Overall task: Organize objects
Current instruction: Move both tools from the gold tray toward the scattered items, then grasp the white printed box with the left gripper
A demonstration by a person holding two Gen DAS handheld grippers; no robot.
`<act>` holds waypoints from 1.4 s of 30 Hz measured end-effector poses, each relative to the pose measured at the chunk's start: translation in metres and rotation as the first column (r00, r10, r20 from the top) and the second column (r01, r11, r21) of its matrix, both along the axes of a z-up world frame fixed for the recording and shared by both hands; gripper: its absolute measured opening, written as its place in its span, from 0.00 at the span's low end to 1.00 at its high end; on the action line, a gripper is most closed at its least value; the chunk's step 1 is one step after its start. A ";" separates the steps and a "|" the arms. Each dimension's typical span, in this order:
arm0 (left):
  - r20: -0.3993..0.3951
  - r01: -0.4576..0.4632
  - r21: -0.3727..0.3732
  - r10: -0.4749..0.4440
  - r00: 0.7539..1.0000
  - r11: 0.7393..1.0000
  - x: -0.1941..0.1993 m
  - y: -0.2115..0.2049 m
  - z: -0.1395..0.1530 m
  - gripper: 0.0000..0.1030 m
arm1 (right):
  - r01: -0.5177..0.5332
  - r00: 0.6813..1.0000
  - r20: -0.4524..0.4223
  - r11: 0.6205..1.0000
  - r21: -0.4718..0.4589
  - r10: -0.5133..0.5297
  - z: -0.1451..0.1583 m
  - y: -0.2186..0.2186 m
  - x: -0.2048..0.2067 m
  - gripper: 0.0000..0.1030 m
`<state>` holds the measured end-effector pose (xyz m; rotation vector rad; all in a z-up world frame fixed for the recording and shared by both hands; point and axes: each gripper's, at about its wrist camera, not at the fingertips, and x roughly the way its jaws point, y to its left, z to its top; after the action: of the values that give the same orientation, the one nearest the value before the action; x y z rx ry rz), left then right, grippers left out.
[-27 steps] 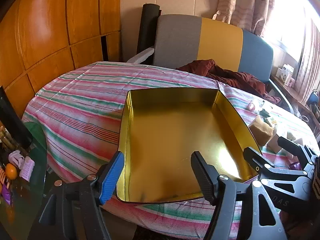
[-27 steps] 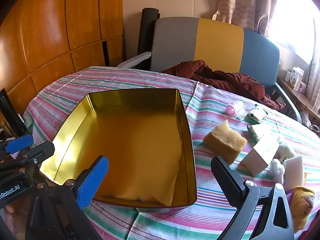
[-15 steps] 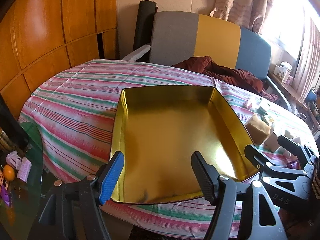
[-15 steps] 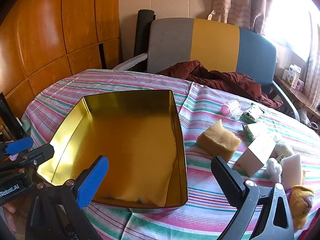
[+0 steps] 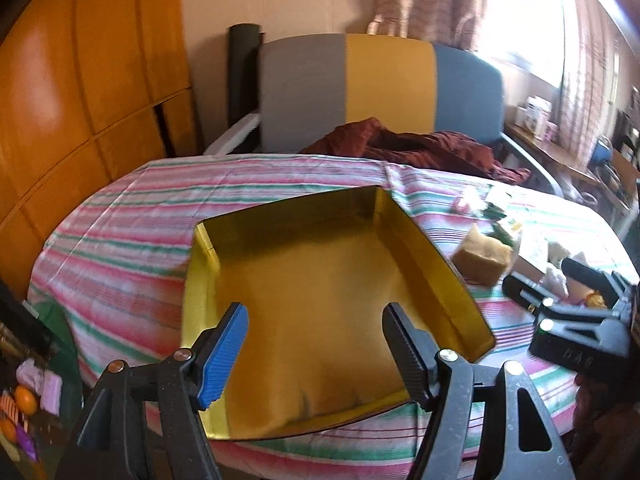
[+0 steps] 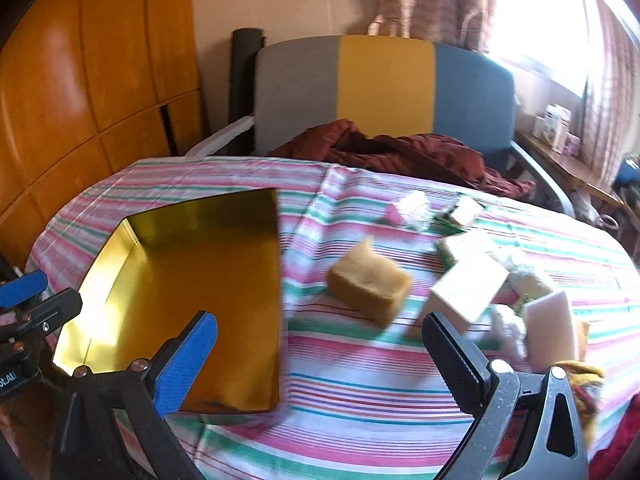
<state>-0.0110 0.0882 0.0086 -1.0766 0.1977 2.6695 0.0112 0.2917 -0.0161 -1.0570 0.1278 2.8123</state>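
Note:
An empty gold tin tray (image 5: 424, 256) lies on the striped tablecloth (image 5: 120, 248); it also shows at the left of the right wrist view (image 6: 120, 256). My left gripper (image 5: 314, 344) is open and empty over the tray's near edge. My right gripper (image 6: 320, 344) is open and empty above the cloth, right of the tray and short of a tan sponge (image 6: 368, 284). A white box (image 6: 468, 288), a white foam block (image 6: 548, 328), a pink item (image 6: 394, 213) and small packets lie to the right. The sponge (image 5: 482, 258) shows beside the tray in the left wrist view.
A grey, yellow and blue chair (image 6: 384, 88) with a dark red cloth (image 6: 400, 156) stands behind the table. Wooden panels (image 5: 80, 80) line the left wall. A low glass table with small items (image 5: 28, 392) is at the lower left. The right gripper's body (image 5: 576, 320) shows at the right.
Both grippers have pulled back and swung right. The tray has shifted left in the right wrist view, and the sponge and boxes now sit ahead of the right gripper. Both stay open.

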 end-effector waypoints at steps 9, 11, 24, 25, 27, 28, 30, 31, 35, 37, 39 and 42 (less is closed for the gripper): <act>-0.010 0.212 0.001 -0.212 0.977 0.977 -0.002 0.060 0.008 0.69 | 0.189 0.981 -0.039 0.982 -0.014 -0.189 0.020 0.083 0.039 1.00; -0.007 0.254 0.003 -0.254 0.967 0.967 -0.003 0.074 0.007 0.69 | 0.241 0.970 -0.028 0.970 -0.015 -0.241 0.021 0.104 0.051 1.00; 0.056 0.452 -0.013 -0.451 0.891 0.892 -0.010 0.156 -0.003 0.69 | 0.500 0.866 0.051 0.863 -0.067 -0.498 0.016 0.214 0.120 1.00; 0.064 0.464 -0.009 -0.462 0.884 0.886 -0.010 0.161 -0.004 0.69 | 0.514 0.858 0.058 0.855 -0.070 -0.511 0.015 0.220 0.125 1.00; 0.076 0.491 -0.012 -0.489 0.869 0.871 -0.012 0.175 -0.007 0.69 | 0.534 0.845 0.069 0.843 -0.072 -0.529 0.013 0.229 0.136 1.00; 0.075 0.502 -0.021 -0.499 0.863 0.865 -0.012 0.181 -0.008 0.69 | 0.541 0.841 0.078 0.838 -0.074 -0.536 0.011 0.234 0.141 1.00; 0.078 0.528 -0.019 -0.525 0.848 0.849 -0.013 0.194 -0.009 0.69 | 0.546 0.837 0.093 0.834 -0.074 -0.540 0.006 0.239 0.145 1.00; 0.083 0.539 -0.020 -0.536 0.840 0.842 -0.015 0.201 -0.010 0.69 | 0.550 0.834 0.102 0.832 -0.076 -0.542 0.004 0.242 0.148 1.00; 0.095 0.582 -0.050 -0.576 0.812 0.812 -0.018 0.229 -0.017 0.69 | 0.548 0.836 0.114 0.831 -0.102 -0.537 0.002 0.252 0.146 1.00; 0.101 0.600 -0.066 -0.592 0.799 0.798 -0.022 0.244 -0.023 0.69 | 0.546 0.837 0.106 0.833 -0.095 -0.536 0.004 0.256 0.144 1.00; 0.112 0.619 -0.068 -0.611 0.784 0.782 -0.026 0.253 -0.027 0.69 | 0.537 0.843 0.104 0.837 -0.101 -0.528 0.006 0.262 0.139 1.00; 0.125 0.633 -0.072 -0.622 0.773 0.771 -0.033 0.269 -0.034 0.69 | 0.521 0.853 0.101 0.846 -0.118 -0.511 0.010 0.269 0.128 1.00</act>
<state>-0.0440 0.3570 -0.0253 -0.9450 0.5846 2.0118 0.1394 0.5609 -0.0062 -0.9612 0.5298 2.3008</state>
